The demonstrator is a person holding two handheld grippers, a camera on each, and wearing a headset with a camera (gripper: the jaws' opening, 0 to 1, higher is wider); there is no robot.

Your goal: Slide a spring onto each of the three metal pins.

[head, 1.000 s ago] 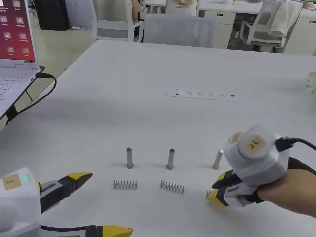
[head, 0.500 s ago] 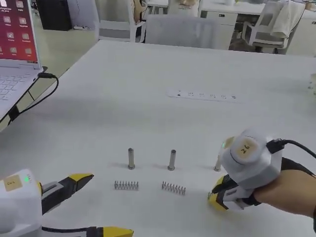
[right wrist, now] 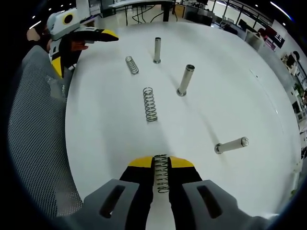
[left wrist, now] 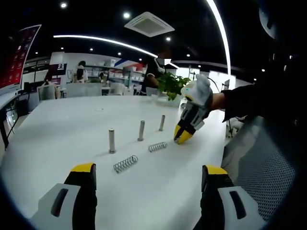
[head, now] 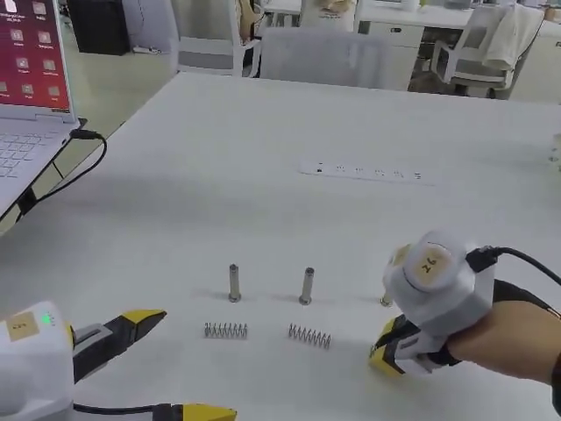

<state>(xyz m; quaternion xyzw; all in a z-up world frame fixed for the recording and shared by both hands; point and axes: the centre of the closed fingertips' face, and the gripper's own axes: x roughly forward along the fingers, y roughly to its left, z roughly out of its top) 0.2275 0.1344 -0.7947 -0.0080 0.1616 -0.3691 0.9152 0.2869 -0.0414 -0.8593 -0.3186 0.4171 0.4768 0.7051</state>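
My right gripper is squeezed tight on the third spring. The spring sits btw the two yellow tips & pokes out a bit in front. In the head view this gripper is low over the white table, just in front of the right pin, & its body hides most of that pin. I can't tell if the third spring touches the table.

My left gripper is at the near left corner, jaws wide apart.

The 3 pins are in a row, side by side. The left pin & the mid pin stand up straight. All 3 are bare.

2 more springs lie flat on the table. The left spring is just in front of the left pin. The mid spring is just in front of the mid pin. Neither spring touches its pin.

Further back there's a white power strip. A laptop sits open at the far left edge.
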